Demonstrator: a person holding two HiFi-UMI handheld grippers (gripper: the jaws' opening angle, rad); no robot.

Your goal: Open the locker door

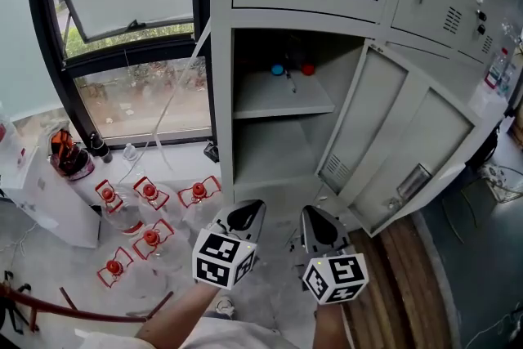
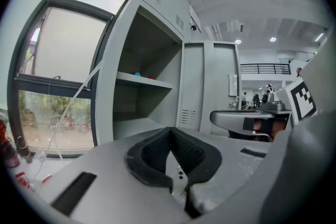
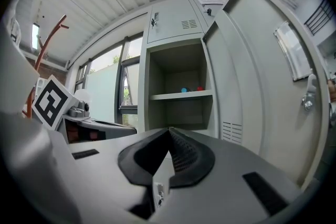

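Nearest, at six o'clock in the head view, the left gripper (image 1: 245,218) and the right gripper (image 1: 320,226) are held side by side. Each is clenched on nothing, its jaws pressed together, as both gripper views confirm. Just beyond, at about two o'clock from the tools, the locker door (image 1: 400,135) is seen swung wide, its latch plate (image 1: 414,180) apart from either gripper. Farther in, at twelve o'clock, the compartment is laid bare: a shelf (image 1: 278,100) bears a blue thing (image 1: 278,69) and a red thing (image 1: 308,69) at its back. The opening is judged done, so only a clean retreat is called for. The door's free edge should not be nudged back, and the red-capped bottles (image 1: 149,192) at ten o'clock should be avoided.
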